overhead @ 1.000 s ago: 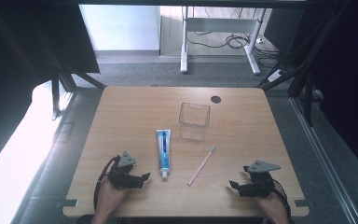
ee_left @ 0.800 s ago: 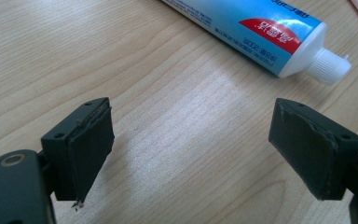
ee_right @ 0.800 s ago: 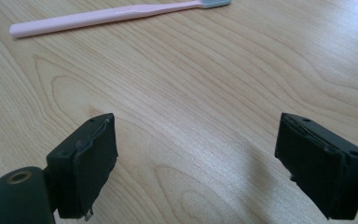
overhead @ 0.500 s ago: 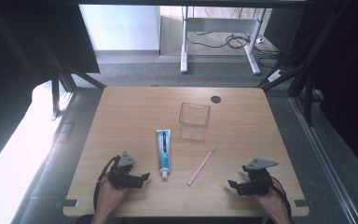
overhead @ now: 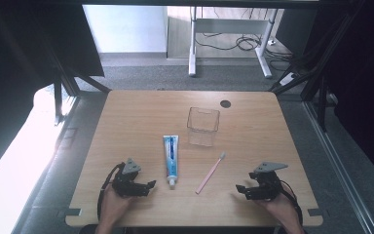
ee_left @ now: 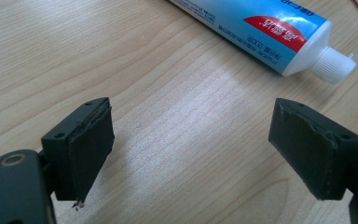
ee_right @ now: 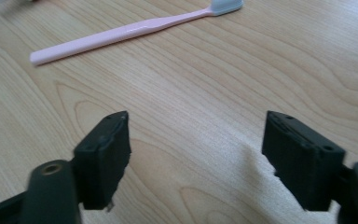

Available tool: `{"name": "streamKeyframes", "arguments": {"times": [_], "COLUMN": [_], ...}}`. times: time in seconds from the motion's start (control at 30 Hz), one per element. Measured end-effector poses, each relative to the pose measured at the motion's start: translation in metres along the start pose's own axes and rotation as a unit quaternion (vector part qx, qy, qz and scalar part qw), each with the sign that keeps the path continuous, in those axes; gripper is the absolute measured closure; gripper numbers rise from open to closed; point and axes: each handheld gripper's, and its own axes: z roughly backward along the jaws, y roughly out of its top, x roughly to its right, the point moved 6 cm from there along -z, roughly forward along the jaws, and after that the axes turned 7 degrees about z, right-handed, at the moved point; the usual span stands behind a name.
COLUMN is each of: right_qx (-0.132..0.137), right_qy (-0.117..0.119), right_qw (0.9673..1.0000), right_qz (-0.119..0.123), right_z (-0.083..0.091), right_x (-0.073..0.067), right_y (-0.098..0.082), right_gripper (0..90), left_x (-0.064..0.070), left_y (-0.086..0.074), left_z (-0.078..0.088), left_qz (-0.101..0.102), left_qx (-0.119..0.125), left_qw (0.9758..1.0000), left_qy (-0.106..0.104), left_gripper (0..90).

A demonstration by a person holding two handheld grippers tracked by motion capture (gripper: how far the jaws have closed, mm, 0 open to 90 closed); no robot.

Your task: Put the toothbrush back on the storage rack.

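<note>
Pink toothbrush flat on the wooden table, slanted, white bristle head toward the far side, handle end toward the near edge; just right of the toothpaste tube, not touching. Same toothbrush lying crosswise ahead of the jaws in the right gripper view, untouched. Toothpaste tube lengthwise, white cap toward the near edge (blue and white body, red patch by the cap in the left gripper view). Clear square container upright, beyond both, near the brush head. Right gripper low at the near right, pointing left toward the handle end, jaws apart and just now closing somewhat, bare wood between them. Left gripper at the near left, beside the cap, jaws wide, nothing between. Dark round hole near the far edge.
</note>
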Motion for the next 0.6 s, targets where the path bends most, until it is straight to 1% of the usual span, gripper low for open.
{"name": "streamKeyframes", "arguments": {"times": [0.03, 0.2, 0.33, 0.43, 0.5, 0.6], "right_qx": [-0.002, -0.006, -0.007, -0.015, -0.019, -0.02], "right_qy": [-0.002, 0.007, 0.015, 0.019, 0.034, 0.042], "right_qw": [1.0, 0.9999, 0.9996, 0.9992, 0.9986, 0.9977], "right_qz": [0.001, 0.007, 0.021, 0.032, 0.037, 0.05], "right_z": [0.0, -0.001, -0.002, -0.002, -0.003, -0.005], "right_x": [0.0, -0.003, -0.006, -0.008, -0.01, -0.012], "right_y": [0.001, 0.005, 0.008, 0.011, 0.013, 0.017], "right_gripper": [28.4, 39.6, 49.2, 57.0, 61.7, 68.0], "left_x": [0.0, -0.001, -0.002, -0.002, -0.001, -0.001], "left_y": [0.0, 0.0, -0.001, -0.001, -0.001, -0.001], "left_z": [0.0, 0.001, 0.001, 0.001, 0.0, 0.0], "left_qz": [0.0, 0.002, 0.001, 0.001, 0.003, 0.001], "left_qx": [0.0, 0.001, -0.001, -0.001, -0.002, -0.005], "left_qw": [1.0, 1.0, 1.0, 1.0, 1.0, 1.0], "left_qy": [0.0, 0.001, 0.002, 0.002, 0.002, 0.002], "left_gripper": [14.2, 14.2, 14.2, 14.3, 14.3, 14.3]}}
